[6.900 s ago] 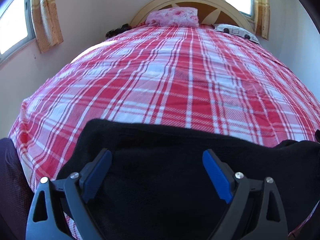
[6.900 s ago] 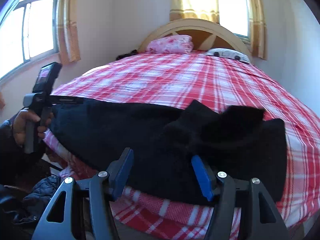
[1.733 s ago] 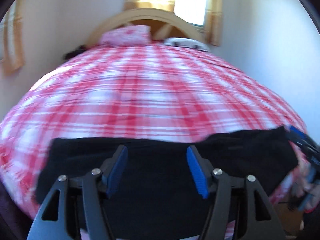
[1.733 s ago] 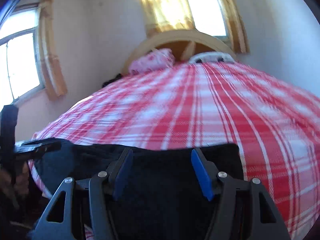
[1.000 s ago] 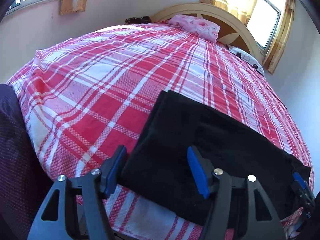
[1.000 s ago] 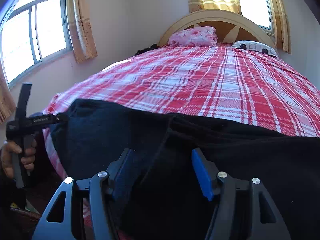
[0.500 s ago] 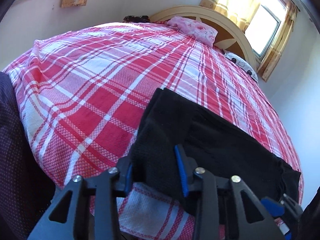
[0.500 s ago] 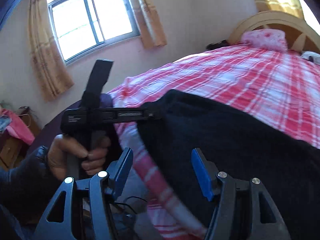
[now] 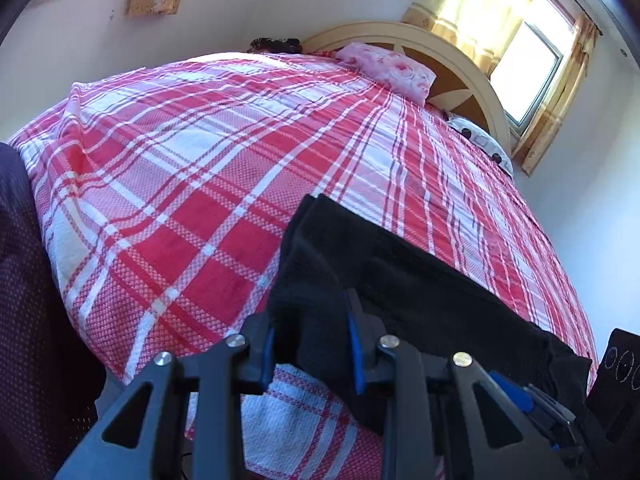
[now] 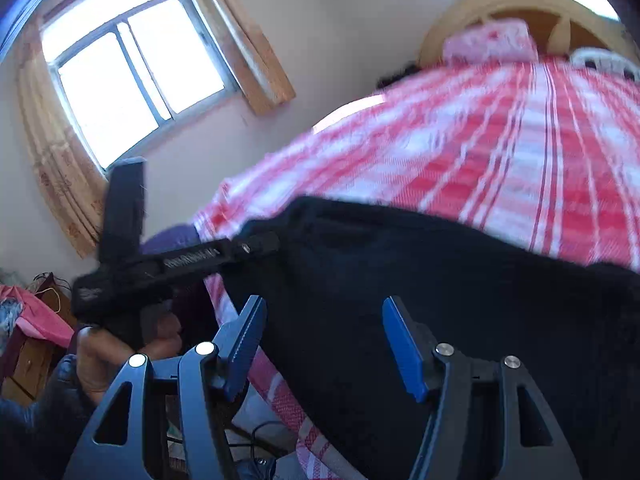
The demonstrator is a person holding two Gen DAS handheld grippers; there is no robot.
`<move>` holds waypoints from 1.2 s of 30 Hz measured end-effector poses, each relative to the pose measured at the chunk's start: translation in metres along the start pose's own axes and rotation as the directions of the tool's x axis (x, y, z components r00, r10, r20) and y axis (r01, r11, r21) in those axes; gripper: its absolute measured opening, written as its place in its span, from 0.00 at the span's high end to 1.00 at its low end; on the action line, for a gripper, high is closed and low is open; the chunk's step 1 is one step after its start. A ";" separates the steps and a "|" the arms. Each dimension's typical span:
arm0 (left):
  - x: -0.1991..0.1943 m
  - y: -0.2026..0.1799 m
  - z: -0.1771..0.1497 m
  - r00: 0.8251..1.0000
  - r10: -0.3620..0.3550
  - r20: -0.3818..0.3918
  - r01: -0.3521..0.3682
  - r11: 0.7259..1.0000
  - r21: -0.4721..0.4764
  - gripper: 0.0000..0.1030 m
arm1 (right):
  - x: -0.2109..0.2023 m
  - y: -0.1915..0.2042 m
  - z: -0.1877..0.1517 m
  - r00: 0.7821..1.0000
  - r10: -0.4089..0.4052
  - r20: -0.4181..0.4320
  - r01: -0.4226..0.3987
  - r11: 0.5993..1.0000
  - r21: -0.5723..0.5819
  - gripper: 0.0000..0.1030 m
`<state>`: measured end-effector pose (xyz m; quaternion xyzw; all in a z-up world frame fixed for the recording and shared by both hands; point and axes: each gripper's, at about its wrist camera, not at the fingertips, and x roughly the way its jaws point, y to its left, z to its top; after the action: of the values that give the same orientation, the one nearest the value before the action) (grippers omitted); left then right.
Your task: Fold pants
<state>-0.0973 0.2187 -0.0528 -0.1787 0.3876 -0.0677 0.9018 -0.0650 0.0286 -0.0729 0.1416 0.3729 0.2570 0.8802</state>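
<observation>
The black pants (image 9: 420, 292) lie folded in a long strip along the near edge of the bed, on the red plaid cover (image 9: 200, 184). My left gripper (image 9: 310, 344) is shut on the left end of the pants, with cloth bunched between its blue pads. My right gripper (image 10: 322, 344) is open over the near edge of the pants (image 10: 400, 280) and holds nothing. The left gripper (image 10: 256, 248) also shows in the right wrist view, pinching the pants' end. The right gripper's blue tip (image 9: 516, 396) shows at the lower right of the left wrist view.
A pink pillow (image 9: 386, 66) and a white pillow (image 9: 476, 138) lie at the curved headboard (image 9: 432, 44). A window with curtains (image 10: 132, 76) is on the left wall. A pink cloth on wooden furniture (image 10: 28, 320) stands at the far left, below the bed.
My left gripper has closed further on the pants' left end. My right gripper has swung left toward the left hand, staying open.
</observation>
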 end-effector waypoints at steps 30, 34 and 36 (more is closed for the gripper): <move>-0.049 -0.147 0.027 0.944 -0.312 0.108 0.259 0.902 0.346 0.77 | -0.215 -0.115 -0.043 0.861 -0.409 0.303 0.318 0.897 0.307 0.39; -0.055 -0.205 0.010 0.896 -0.443 0.045 0.377 0.808 0.453 0.77 | -0.262 -0.142 -0.061 0.801 -0.521 0.296 0.388 0.828 0.405 0.39; -0.056 -0.237 -0.004 0.869 -0.495 0.007 0.423 0.751 0.507 0.77 | -0.284 -0.151 -0.072 0.766 -0.572 0.293 0.423 0.792 0.440 0.39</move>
<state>-0.1351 0.0126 0.0713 -0.0384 0.2369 -0.3704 0.8973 -0.2328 -0.2505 -0.0225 0.2401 0.2427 -0.0958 0.9350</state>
